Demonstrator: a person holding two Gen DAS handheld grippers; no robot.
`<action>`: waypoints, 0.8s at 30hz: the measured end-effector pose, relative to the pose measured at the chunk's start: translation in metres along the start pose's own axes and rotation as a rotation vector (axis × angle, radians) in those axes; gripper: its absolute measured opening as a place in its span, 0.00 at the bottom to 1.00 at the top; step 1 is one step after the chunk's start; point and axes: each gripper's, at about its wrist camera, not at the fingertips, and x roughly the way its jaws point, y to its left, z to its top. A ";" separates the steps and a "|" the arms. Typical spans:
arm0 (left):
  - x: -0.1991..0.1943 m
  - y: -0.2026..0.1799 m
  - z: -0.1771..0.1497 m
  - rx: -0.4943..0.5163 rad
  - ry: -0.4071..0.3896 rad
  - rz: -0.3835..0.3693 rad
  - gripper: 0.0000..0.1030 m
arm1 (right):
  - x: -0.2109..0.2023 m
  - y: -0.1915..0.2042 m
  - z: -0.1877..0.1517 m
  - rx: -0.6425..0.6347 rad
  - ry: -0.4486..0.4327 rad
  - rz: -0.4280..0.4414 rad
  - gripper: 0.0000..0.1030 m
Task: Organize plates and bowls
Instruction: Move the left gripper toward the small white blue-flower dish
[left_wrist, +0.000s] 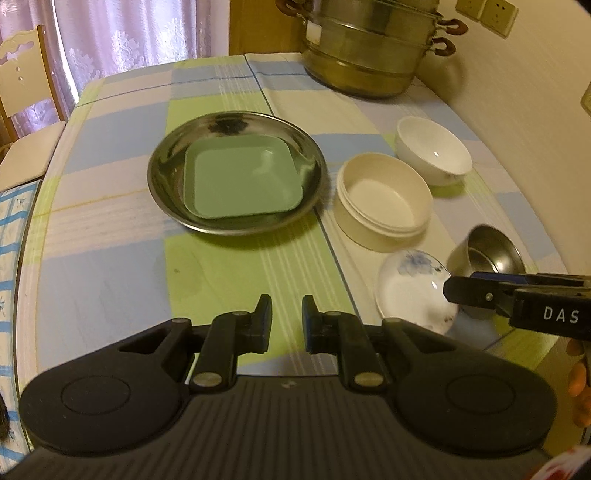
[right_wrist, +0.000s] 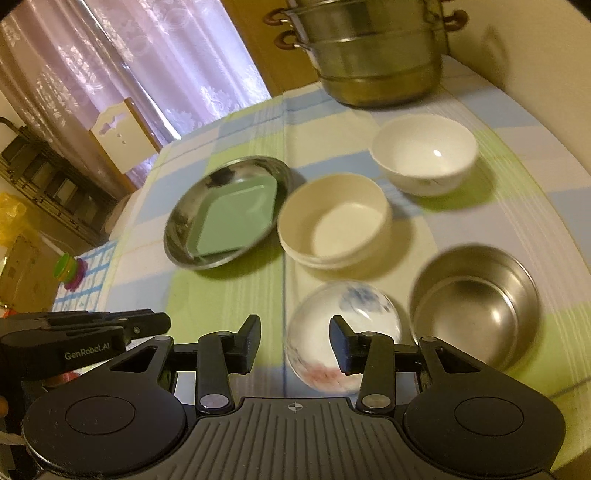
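Porcelain, glazed and brittle, the flowered saucer looks slippery; I'd pinch its thin rim. My right claw gapes empty over it, my left claw nearly closed, grasping nothing.

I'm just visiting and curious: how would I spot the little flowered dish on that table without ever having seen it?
Start at the big steel steamer pot at the table's far end and come toward the near edge, past the cream tub. The small dish lies left of the steel bowl. It alone is shallow, white and painted with blue flowers.
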 end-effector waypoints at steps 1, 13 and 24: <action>-0.001 -0.002 -0.003 0.001 0.002 0.001 0.14 | -0.002 -0.003 -0.002 0.004 0.005 -0.002 0.41; -0.001 -0.026 -0.029 0.013 0.040 0.006 0.14 | -0.016 -0.038 -0.028 0.057 0.063 -0.029 0.43; 0.005 -0.037 -0.045 0.018 0.070 0.006 0.14 | -0.017 -0.050 -0.049 0.078 0.074 -0.046 0.49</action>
